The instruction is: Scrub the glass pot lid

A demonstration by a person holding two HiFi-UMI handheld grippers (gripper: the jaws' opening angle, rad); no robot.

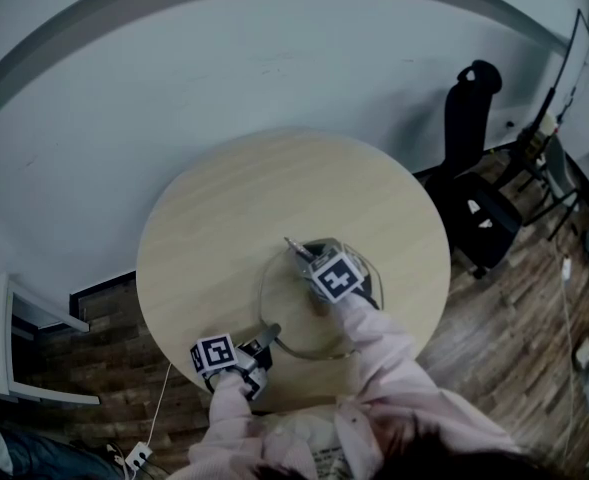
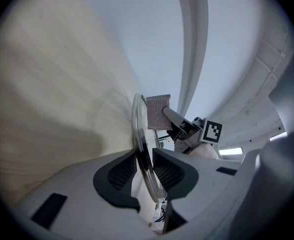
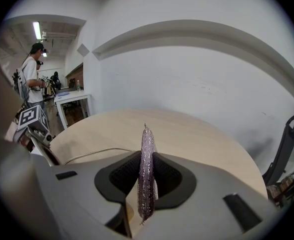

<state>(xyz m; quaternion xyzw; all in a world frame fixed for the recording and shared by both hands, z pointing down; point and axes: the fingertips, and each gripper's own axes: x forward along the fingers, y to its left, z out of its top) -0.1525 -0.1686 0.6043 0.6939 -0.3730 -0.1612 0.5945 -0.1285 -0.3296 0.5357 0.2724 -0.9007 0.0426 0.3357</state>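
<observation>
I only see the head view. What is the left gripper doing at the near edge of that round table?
Observer: The left gripper has its pads pinched on the rim of the glass lid.
Visitor: And the right one?
Observer: The right gripper holds a thin purple scrub pad, edge-up.
Visitor: Anyone else there?
Observer: A person stands far behind, beside a white desk.

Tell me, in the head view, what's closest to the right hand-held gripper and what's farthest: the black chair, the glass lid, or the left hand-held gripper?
From the right hand-held gripper:
1. Glass lid, directly under it.
2. Left hand-held gripper, clamped on the lid's near rim.
3. Black chair, beyond the table, at the right.
</observation>
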